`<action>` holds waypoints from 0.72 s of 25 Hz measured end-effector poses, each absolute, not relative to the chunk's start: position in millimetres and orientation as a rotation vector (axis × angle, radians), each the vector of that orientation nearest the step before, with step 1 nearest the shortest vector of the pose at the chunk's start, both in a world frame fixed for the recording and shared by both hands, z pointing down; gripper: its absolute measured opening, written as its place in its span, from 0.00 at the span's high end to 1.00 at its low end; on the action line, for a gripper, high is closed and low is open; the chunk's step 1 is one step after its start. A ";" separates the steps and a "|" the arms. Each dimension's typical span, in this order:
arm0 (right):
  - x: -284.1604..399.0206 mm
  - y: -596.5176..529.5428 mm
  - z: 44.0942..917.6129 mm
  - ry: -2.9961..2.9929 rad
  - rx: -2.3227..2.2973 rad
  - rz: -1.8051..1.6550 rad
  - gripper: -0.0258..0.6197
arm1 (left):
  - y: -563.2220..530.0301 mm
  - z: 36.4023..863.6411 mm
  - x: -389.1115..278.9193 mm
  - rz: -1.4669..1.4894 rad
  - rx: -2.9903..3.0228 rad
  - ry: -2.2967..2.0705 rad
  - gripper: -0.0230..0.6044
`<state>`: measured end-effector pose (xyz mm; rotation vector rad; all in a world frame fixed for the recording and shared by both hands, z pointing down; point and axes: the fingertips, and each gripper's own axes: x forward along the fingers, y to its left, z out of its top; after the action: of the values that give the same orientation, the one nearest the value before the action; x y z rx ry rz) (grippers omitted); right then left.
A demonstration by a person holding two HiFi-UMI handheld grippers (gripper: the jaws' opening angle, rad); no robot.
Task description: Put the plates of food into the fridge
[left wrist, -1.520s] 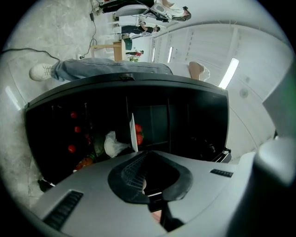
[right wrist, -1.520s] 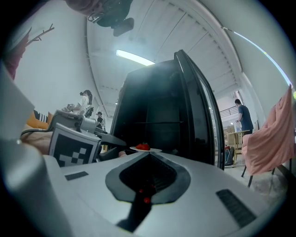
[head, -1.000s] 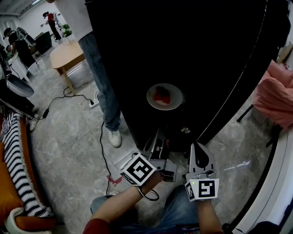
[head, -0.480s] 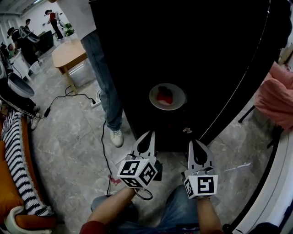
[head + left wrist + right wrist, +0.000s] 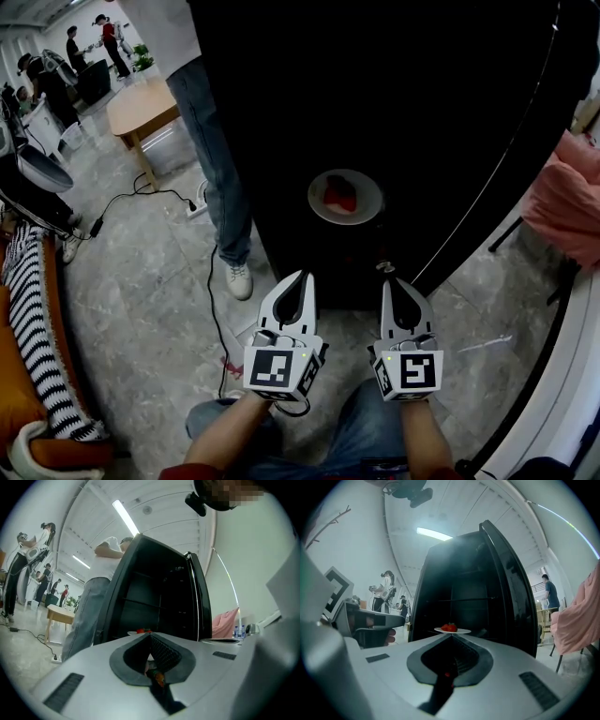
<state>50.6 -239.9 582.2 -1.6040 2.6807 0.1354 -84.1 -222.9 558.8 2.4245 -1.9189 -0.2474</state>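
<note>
Plate, apparently shelved in the fridge; left tongs and right tongs before it

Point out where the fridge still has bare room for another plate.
Shelf looks bare left and right of the white round plate of red food in the black fridge, though dark. Crowding is outside: a person's blue-jeaned leg borders the fridge's left side.

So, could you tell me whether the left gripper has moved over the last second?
Yes. The left gripper has turned from a slant to upright, and its marker cube now sits lower, drawn back a little from the fridge.
</note>
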 end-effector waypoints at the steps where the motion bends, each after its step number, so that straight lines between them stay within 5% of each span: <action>1: 48.8 -240.6 582.4 2.685 -1.604 0.136 0.95 | -222.4 559.6 -85.5 -0.241 2.420 -1.921 0.95; 18: 10.7 -269.5 573.4 2.729 -1.583 0.221 0.94 | -219.1 568.9 -99.6 -0.200 2.396 -1.922 0.95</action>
<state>10.7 -269.5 573.4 -1.5827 2.7287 0.2208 -99.6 -219.1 568.9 2.3956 -1.9225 -0.1996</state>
